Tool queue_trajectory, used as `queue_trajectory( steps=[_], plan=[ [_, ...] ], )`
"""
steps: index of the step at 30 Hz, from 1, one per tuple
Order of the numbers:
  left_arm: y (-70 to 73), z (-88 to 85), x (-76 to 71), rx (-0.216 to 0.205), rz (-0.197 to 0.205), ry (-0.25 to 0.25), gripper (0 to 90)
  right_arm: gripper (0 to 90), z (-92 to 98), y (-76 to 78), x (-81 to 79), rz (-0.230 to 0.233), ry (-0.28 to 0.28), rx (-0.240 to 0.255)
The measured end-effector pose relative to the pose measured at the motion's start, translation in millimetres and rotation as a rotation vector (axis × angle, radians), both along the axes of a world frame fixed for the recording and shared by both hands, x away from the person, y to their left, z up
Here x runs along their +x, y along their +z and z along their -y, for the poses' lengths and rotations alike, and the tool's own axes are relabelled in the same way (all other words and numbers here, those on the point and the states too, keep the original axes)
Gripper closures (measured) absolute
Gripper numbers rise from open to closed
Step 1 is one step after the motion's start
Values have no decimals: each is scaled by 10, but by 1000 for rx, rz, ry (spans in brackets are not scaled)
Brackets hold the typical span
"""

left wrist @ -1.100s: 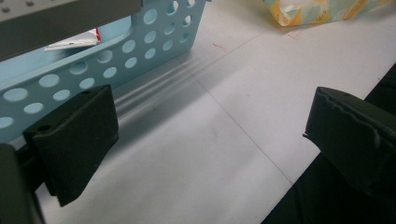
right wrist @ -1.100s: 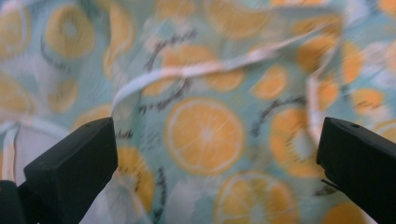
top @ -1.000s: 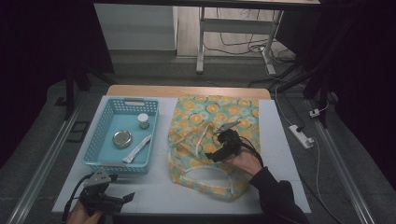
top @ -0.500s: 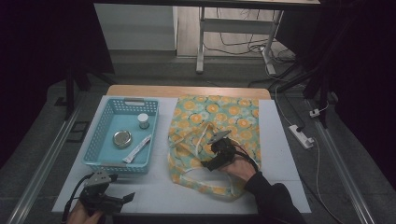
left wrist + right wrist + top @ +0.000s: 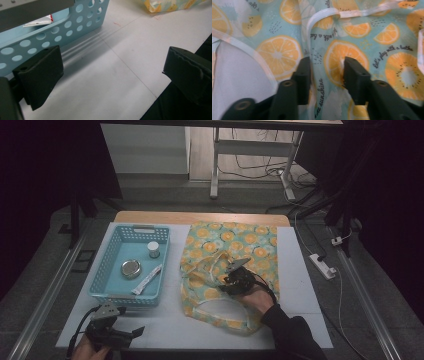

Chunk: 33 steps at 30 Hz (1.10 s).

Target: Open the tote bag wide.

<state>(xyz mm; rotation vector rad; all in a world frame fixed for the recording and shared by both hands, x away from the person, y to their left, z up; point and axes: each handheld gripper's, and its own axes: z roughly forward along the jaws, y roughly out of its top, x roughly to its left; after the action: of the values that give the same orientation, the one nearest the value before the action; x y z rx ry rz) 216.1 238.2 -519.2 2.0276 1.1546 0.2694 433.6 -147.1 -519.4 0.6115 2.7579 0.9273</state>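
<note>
The right gripper [image 5: 231, 281] rested on the orange-print bag [image 5: 250, 245], which lay flat on the white table [image 5: 300, 285] with most of its cloth stretching away beyond the gripper's tips. Its jaws had just been closing, and in the right gripper view [image 5: 325, 75] they stood part-way in with a raised fold of the bag's cloth bunched between them; the pads pressed into the fabric from both sides. A white handle strap [image 5: 322, 15] curved across the cloth just ahead of the jaws, and the bag's pale lining [image 5: 239, 72] showed at the opening to one side of them.

The left gripper [image 5: 127, 335] sat low over the near edge of the table, well apart from the bag. In the left gripper view [image 5: 112, 72] its jaws were spread wide with only bare table between them. The blue basket [image 5: 82, 15] stood just ahead of that gripper, its perforated wall close to one pad, and held a round tin [image 5: 131, 268], a small jar [image 5: 153, 249] and a white sachet [image 5: 147, 279]
</note>
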Motion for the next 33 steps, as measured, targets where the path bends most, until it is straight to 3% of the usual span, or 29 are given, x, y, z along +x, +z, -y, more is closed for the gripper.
queue_trajectory(
  steps=[8, 15, 33],
  plan=[
    [0, 1, 0, 0, 0, 0, 30, 895, -8, 6, -18, 7, 20, -6],
    [0, 0, 2, -1, -1, -1, 30, 900, 46, 62, 35, -35, 12, 33],
    [0, -7, 6, -7, -5, 2, 31, 900, 162, 339, 64, -9, -1, 135]
  ],
)
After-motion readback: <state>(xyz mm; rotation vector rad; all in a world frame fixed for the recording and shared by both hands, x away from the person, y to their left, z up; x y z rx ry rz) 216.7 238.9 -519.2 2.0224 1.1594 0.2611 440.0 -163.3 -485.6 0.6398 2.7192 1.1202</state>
